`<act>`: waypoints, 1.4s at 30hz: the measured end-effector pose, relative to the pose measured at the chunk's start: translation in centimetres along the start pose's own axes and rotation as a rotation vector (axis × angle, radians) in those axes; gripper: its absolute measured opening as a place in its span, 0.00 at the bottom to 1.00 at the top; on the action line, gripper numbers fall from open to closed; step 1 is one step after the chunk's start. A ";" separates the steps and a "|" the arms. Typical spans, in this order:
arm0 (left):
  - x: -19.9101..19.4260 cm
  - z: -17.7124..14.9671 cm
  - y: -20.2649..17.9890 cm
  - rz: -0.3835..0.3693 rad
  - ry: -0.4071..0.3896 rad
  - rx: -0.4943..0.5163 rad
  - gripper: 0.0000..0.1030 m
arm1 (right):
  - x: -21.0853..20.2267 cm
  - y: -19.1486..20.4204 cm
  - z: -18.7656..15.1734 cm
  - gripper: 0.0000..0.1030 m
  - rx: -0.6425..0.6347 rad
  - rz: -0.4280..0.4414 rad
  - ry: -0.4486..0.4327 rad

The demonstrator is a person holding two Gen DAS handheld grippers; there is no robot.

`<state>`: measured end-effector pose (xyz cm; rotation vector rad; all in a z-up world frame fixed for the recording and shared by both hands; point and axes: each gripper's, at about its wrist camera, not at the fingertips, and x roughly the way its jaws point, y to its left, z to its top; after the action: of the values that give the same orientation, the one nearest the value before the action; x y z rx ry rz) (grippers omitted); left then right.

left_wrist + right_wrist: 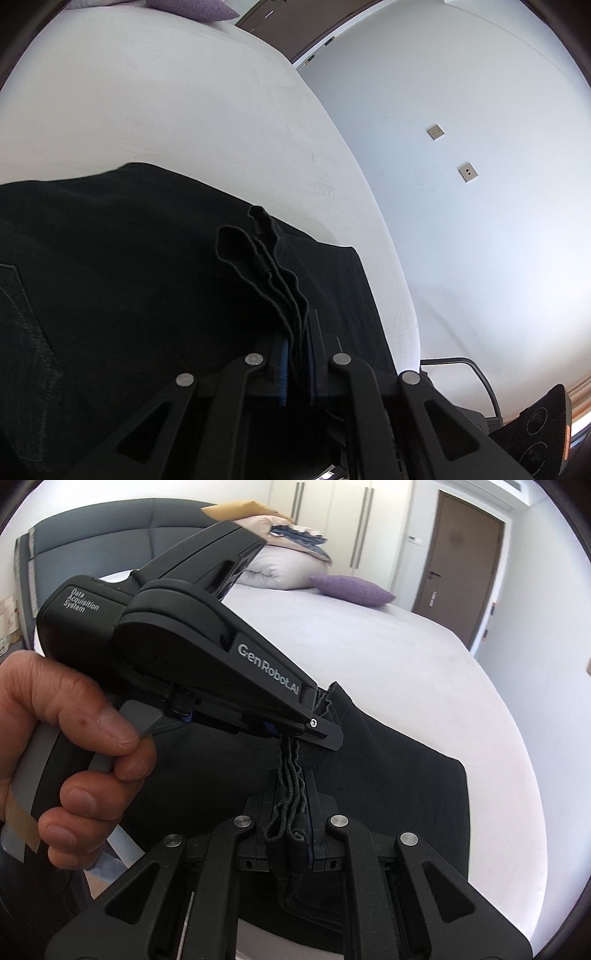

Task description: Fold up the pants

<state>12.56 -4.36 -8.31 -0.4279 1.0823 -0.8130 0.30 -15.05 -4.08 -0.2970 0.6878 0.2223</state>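
Note:
Black pants [122,280] lie on the white bed [155,103], also in the right wrist view [399,786]. My left gripper [297,332] is shut on a bunch of stacked hem edges of the pants, which stick up between its blue pads [283,363]. My right gripper [293,805] is shut on the same bundle of layered edges [291,834], close below the left gripper [314,727], which a hand [74,738] holds just above and in front of it. Both hold the fabric lifted over the rest of the pants.
The bed [369,653] edge runs down the right of both views, with white floor [480,184] beyond. A purple cushion [351,589], a white duvet [284,570] and a pile of folded clothes [295,535] sit near the headboard. A brown door [461,565] stands at the far right.

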 end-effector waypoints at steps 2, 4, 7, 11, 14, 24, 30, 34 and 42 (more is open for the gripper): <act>-1.0 -0.2 0.8 0.018 -0.002 0.004 0.08 | -0.5 0.8 0.2 0.10 -0.020 0.025 0.003; -2.0 -0.1 1.8 0.046 -0.003 0.009 0.08 | -0.3 1.7 0.5 0.10 -0.032 0.052 0.006; -3.1 -0.7 2.8 0.074 -0.003 0.003 0.08 | -0.2 3.2 0.4 0.10 -0.061 0.088 0.014; -4.2 -1.0 5.4 0.101 0.006 -0.025 0.08 | 0.1 4.9 0.0 0.10 -0.085 0.131 0.040; -3.9 -1.7 6.7 0.102 0.006 -0.041 0.08 | 0.1 4.7 0.0 0.10 -0.095 0.148 0.062; -3.9 -1.0 7.0 0.118 0.015 -0.057 0.11 | -1.0 7.0 -1.0 0.13 -0.114 0.164 0.120; -5.9 -1.4 7.5 0.183 -0.029 -0.048 0.23 | -2.4 5.2 -1.9 0.43 -0.026 0.286 0.163; -9.1 -1.5 6.8 0.308 -0.127 -0.022 0.48 | -7.2 2.3 -4.4 0.64 0.062 0.445 0.143; -7.1 -4.0 0.5 0.423 -0.107 0.245 0.48 | -10.3 -12.8 -6.0 0.44 0.544 0.698 0.100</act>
<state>7.55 1.65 -6.05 -0.0294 0.9160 -0.5296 -7.17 -30.12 0.74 0.4698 0.9041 0.6700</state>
